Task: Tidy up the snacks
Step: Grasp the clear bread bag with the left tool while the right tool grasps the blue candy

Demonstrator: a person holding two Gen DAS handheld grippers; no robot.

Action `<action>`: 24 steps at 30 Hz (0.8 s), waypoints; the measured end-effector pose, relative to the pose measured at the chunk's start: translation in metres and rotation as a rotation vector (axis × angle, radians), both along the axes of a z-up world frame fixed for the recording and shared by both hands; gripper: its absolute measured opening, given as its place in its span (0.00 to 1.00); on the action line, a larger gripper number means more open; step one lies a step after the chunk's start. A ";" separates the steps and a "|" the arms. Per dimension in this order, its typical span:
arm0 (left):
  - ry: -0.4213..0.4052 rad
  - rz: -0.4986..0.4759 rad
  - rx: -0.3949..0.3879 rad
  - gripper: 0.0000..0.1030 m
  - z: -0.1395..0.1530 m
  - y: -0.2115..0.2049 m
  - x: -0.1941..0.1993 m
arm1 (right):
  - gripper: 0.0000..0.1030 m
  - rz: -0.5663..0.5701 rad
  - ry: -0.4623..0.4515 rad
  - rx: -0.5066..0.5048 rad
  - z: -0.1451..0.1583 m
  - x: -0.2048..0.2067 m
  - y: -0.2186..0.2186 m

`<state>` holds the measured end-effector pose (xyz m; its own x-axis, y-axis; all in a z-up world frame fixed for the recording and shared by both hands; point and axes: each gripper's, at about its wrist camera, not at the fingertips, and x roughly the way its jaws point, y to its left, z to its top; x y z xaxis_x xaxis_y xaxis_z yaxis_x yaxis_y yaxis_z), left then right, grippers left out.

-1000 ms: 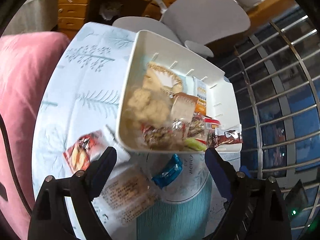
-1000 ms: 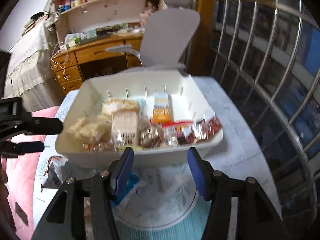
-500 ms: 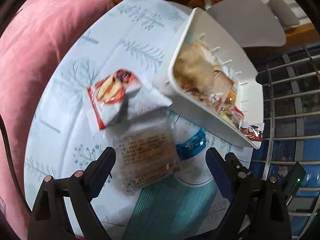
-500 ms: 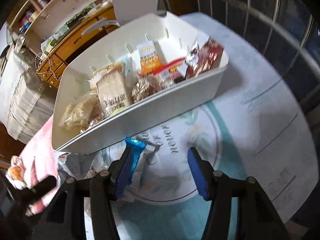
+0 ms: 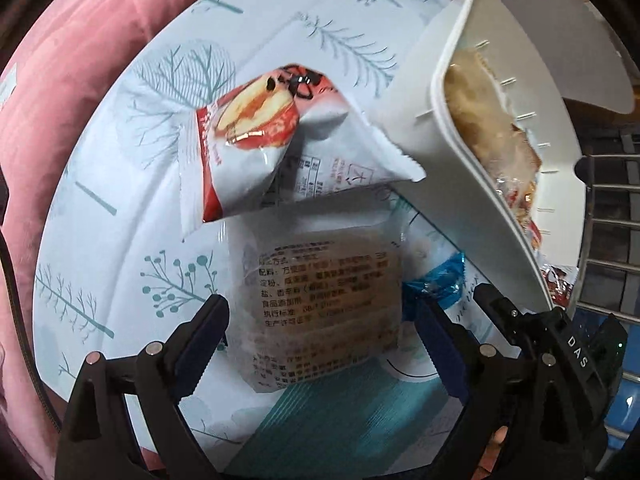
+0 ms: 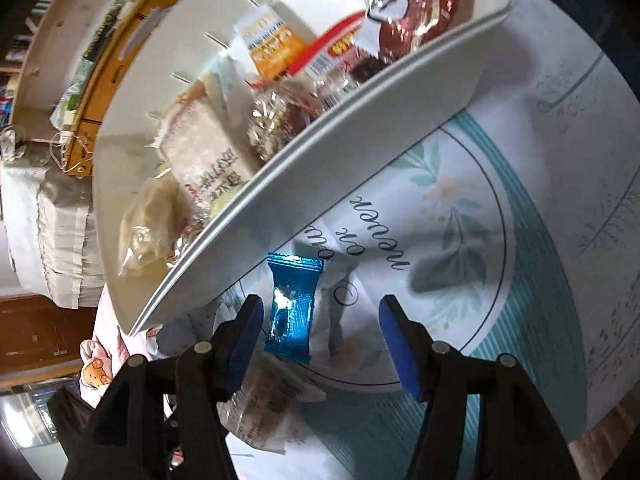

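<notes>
On the round table (image 5: 120, 184), 3 loose snacks lie beside the white bin's (image 6: 320, 152) near wall. The left gripper (image 5: 320, 332) hangs with its jaws spread wide on either side of the clear cracker pack (image 5: 320, 300). The right gripper (image 6: 320, 324) has just been opening its jaws; they stand apart around the blue candy (image 6: 294, 308). A red-and-white packet (image 5: 248, 144) rests towards the table's far edge.

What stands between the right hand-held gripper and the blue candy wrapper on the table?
Nothing visible. The right hand-held gripper is open, and the blue candy wrapper lies on the tablecloth between its fingers, nearer the left one. The white snack bin sits just beyond, not in the way.
</notes>
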<state>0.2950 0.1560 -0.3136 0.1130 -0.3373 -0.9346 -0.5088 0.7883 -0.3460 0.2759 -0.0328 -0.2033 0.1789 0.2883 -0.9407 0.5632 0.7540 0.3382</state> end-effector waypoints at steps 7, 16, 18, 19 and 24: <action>0.050 0.026 0.030 0.96 -0.009 -0.007 0.005 | 0.59 0.038 0.099 0.033 -0.018 0.015 0.016; 0.102 0.076 0.036 0.99 -0.032 -0.022 0.016 | 0.59 0.096 0.153 0.025 -0.028 0.027 0.051; 0.105 0.081 0.030 0.99 -0.035 -0.024 0.017 | 0.58 0.100 0.160 0.002 -0.028 0.030 0.054; 0.105 0.086 0.027 1.00 -0.037 -0.024 0.017 | 0.58 0.104 0.164 -0.006 -0.029 0.030 0.054; 0.117 0.100 0.005 1.00 -0.049 -0.027 0.021 | 0.54 0.113 0.181 -0.041 -0.029 0.039 0.059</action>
<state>0.3158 0.1285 -0.3627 0.0361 -0.3254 -0.9449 -0.6217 0.7330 -0.2762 0.3152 0.0265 -0.2323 -0.0248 0.2577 -0.9659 0.5231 0.8267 0.2072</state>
